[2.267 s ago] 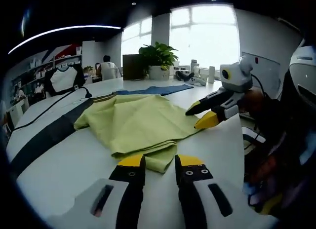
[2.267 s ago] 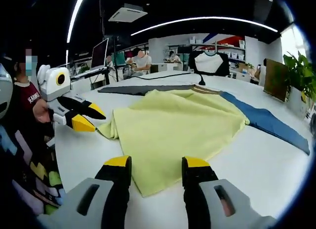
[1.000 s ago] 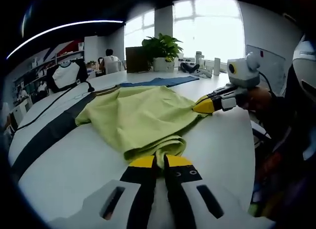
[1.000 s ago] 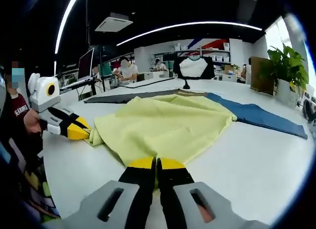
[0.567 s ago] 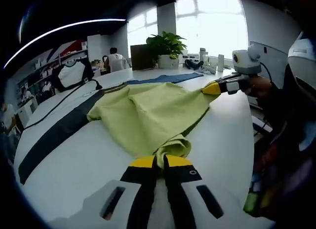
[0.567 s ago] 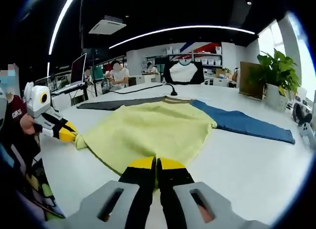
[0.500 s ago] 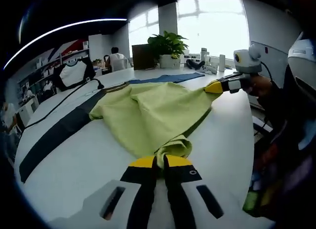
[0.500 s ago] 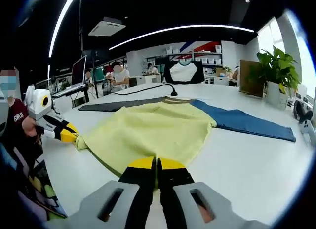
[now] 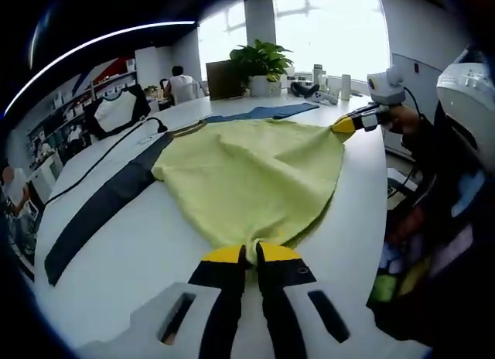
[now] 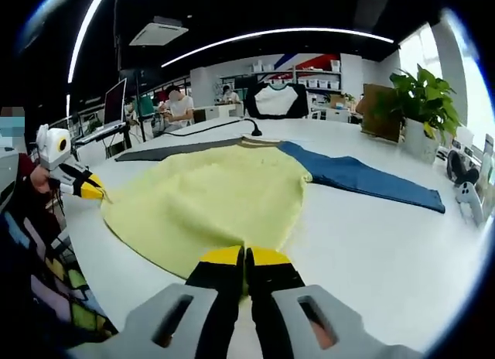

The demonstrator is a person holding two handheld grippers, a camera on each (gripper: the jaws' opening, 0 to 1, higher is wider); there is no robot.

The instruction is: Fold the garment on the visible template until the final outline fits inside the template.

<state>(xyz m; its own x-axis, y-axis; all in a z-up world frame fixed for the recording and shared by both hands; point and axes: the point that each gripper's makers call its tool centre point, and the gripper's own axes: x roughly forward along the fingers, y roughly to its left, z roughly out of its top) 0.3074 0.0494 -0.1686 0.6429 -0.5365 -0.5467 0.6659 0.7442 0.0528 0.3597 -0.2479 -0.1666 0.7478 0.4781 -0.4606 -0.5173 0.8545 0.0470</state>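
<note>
**Yellow-green garment stretched flat between two grippers**

Garment (image 9: pixel 251 181), a pale yellow-green cloth, lies spread wide over a large white table (image 9: pixel 116 243) in an open office. In the left gripper view it fans out from the near edge toward the far side, smooth with a few soft creases. Beneath and beyond it lie two long fabric strips: a dark grey strip (image 9: pixel 104 208) running off to the left, and a blue strip (image 9: pixel 263 111) reaching toward the window. In the right gripper view the blue strip (image 10: pixel 363 181) runs to the right, and the grey strip (image 10: pixel 182 148) to the left.

Left gripper (image 9: pixel 247 254), black with yellow tips, has its jaws pressed together on the garment's near corner. Right gripper (image 9: pixel 346 125), seen across the cloth in a person's hand, pinches the far corner, its tips closed on the fabric.

In the right gripper view, the right gripper (image 10: pixel 245 256) clamps the garment's hem, and the left gripper (image 10: pixel 89 191) grips the opposite corner at the table's left edge.

A potted plant (image 9: pixel 259 61) stands by the bright window. A black-and-white shirt (image 10: pixel 276 100) hangs on display. People sit at desks behind. No writing is readable.
</note>
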